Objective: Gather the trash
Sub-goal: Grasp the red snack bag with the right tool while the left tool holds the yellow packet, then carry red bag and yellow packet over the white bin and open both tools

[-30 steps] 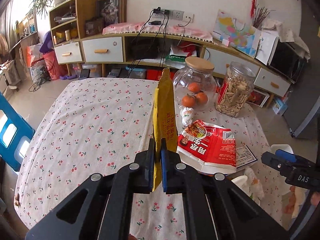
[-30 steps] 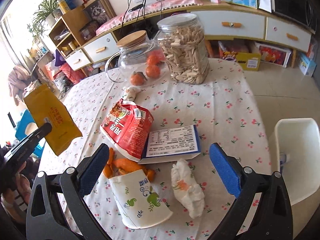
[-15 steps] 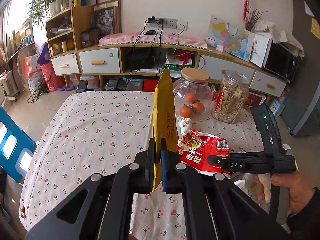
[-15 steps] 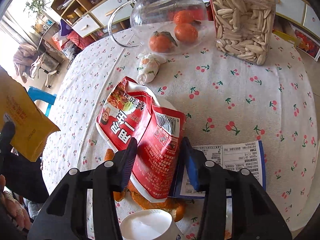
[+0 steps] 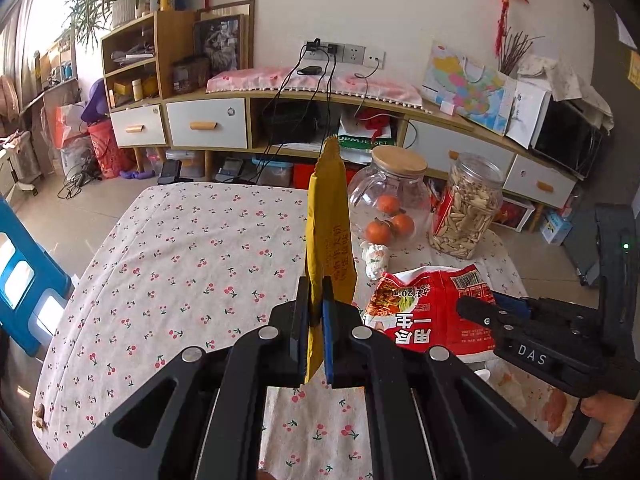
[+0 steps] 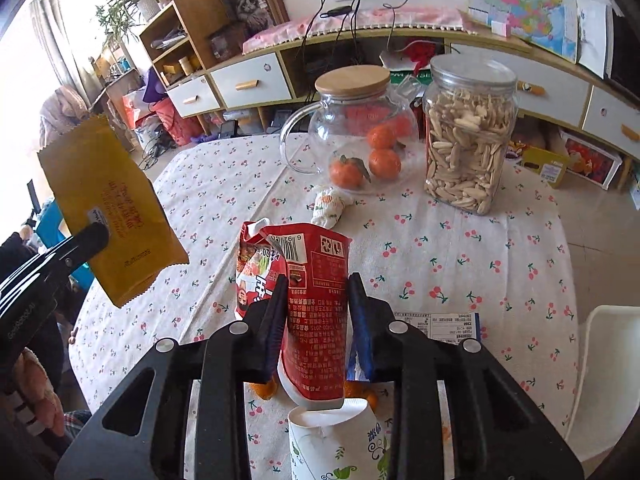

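Observation:
My left gripper (image 5: 316,284) is shut on a yellow snack wrapper (image 5: 329,224), which stands edge-on above the table; the same yellow wrapper (image 6: 108,208) hangs at the left of the right wrist view. My right gripper (image 6: 317,284) is shut on a red snack bag (image 6: 316,304), lifted off the cloth. That red bag (image 5: 432,312) and the right gripper (image 5: 480,312) show at the lower right of the left wrist view. A paper cup (image 6: 336,436) lies under the bag, with orange peel (image 6: 266,390) beside it. A crumpled white wrapper (image 6: 328,206) lies near the jars.
A glass jug with tangerines (image 6: 360,136) and a jar of seeds (image 6: 468,136) stand at the far side of the cherry-print tablecloth (image 5: 180,264). A printed blue-edged leaflet (image 6: 440,322) lies at right. A white chair (image 6: 604,360) stands beyond the table's right edge.
My right gripper moved forward over the red bag, shut on it and lifted it up off the table. The left gripper kept still with the yellow wrapper.

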